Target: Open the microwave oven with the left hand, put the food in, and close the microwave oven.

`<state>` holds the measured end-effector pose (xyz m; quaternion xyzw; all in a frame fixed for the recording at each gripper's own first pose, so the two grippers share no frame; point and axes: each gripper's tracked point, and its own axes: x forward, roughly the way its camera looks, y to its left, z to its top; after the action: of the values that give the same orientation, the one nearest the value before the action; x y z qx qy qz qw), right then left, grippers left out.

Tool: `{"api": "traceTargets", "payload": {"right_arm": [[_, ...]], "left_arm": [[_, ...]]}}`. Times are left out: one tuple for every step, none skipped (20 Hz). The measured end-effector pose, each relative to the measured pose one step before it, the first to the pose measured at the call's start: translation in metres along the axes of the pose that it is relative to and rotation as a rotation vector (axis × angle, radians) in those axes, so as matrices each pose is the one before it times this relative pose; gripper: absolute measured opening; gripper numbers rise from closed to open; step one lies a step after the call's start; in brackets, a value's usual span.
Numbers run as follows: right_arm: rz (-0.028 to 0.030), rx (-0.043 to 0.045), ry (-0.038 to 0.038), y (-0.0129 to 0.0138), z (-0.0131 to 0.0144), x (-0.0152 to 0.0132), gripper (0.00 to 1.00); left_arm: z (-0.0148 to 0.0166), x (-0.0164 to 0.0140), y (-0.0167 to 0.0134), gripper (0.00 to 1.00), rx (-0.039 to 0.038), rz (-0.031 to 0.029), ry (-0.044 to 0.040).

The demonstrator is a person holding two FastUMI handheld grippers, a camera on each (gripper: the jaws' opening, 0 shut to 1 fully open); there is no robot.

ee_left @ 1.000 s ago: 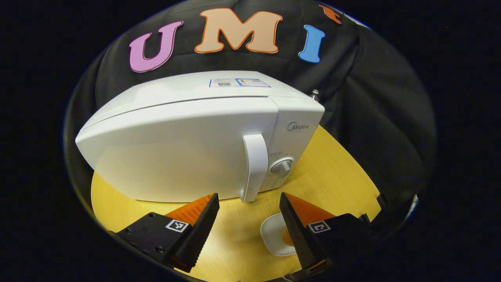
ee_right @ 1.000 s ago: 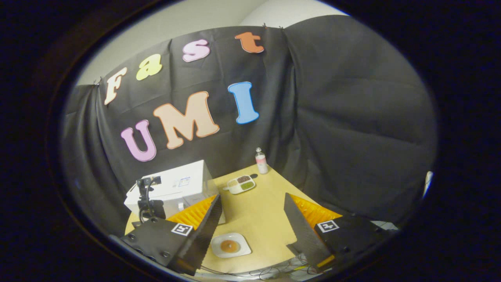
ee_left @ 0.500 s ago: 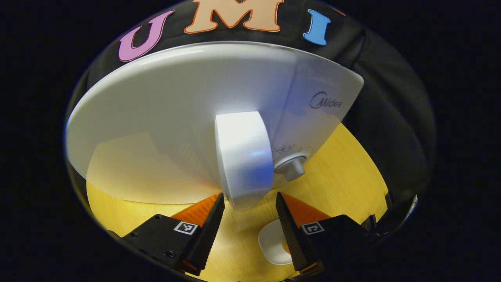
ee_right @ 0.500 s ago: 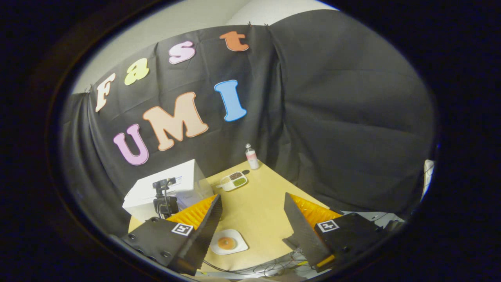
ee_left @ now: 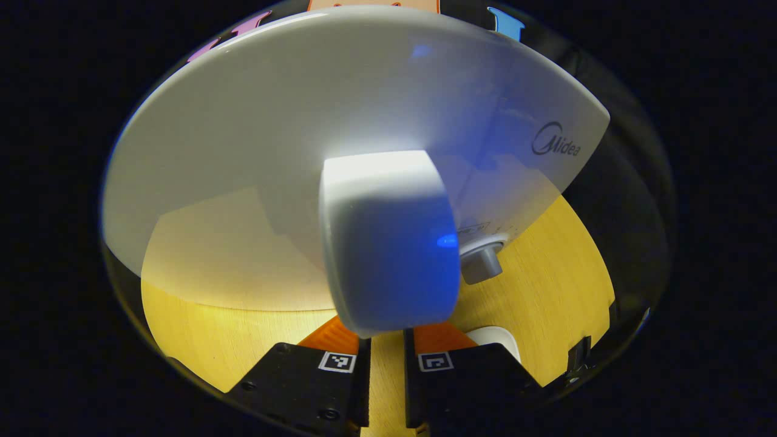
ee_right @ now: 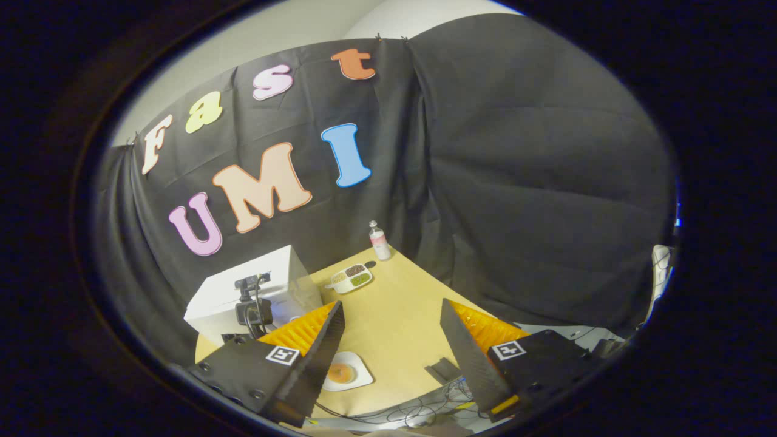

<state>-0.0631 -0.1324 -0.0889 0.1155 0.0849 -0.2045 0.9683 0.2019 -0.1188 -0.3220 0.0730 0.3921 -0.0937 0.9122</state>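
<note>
The white microwave (ee_left: 340, 121) looms close in the left gripper view, door closed, its handle (ee_left: 388, 243) right in front of the camera. My left gripper (ee_left: 386, 343) has its fingers drawn close together at the handle's lower end, which hides their tips. A grey knob (ee_left: 481, 264) sits just right of the handle. The white plate (ee_right: 342, 371) with round orange-brown food rests on the wooden table (ee_right: 400, 321) before the microwave (ee_right: 267, 282). My right gripper (ee_right: 391, 306) hangs open high above the table, holding nothing.
A small bottle (ee_right: 380, 240) and a divided dish (ee_right: 351, 278) with several fillings stand at the table's far corner. Cables (ee_right: 413, 416) lie along the near edge beside a dark flat piece (ee_right: 443, 369). The plate's rim (ee_left: 495, 337) shows beside the left fingers.
My left gripper moved in to the microwave handle and its fingers closed from wide open to a narrow gap. The right gripper drifted slightly, staying open.
</note>
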Motion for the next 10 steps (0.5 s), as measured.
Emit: {"api": "traceTargets", "payload": {"right_arm": [[0.00181,0.00196,0.003,-0.00098,-0.0003,-0.00025,0.98],[0.00392,0.00151,0.00323,-0.00053,-0.00097,0.0014,0.98],[0.00413,-0.00109,0.00429,-0.00117,-0.00072,0.00151,0.98],[0.00388,-0.00429,0.00353,0.00006,-0.00082,0.00101,0.98],[0.00368,-0.00658,0.00166,-0.00062,-0.00049,0.00103,0.99],[0.00347,-0.00607,0.00048,0.00118,-0.00033,0.00022,0.99],[0.00399,-0.00417,0.00148,0.00079,-0.00009,-0.00042,0.99],[0.00573,-0.00271,0.00216,0.00041,-0.00104,0.00036,0.98],[0.00492,-0.00195,0.0032,0.00055,-0.00124,-0.00028,0.98],[0.00541,-0.00159,0.00553,-0.00005,-0.00252,0.00057,0.98]], "left_arm": [[-0.00102,-0.00099,0.00033,0.21,-0.00661,-0.00269,-0.00275],[0.00032,0.0,-0.00002,0.2,0.00072,-0.0013,-0.00738],[0.00025,-0.00017,0.0004,0.17,0.00589,0.00039,-0.0007],[-0.00038,-0.00029,-0.0002,0.17,-0.00046,0.00186,-0.00539],[0.00033,-0.00022,-0.00009,0.14,-0.00436,0.00063,-0.00881],[-0.00069,0.00039,-0.00007,0.12,-0.00055,-0.00041,-0.00516],[0.00063,-0.00071,0.00036,0.1,0.00382,0.00096,-0.00699],[-0.00079,-0.00093,-0.00047,0.1,-0.00173,0.00303,-0.00499],[-0.00006,-0.00106,0.00018,0.09,-0.00892,0.0042,-0.0087],[-0.00011,0.0005,-0.00008,0.09,-0.00994,0.0056,-0.00636]]}}
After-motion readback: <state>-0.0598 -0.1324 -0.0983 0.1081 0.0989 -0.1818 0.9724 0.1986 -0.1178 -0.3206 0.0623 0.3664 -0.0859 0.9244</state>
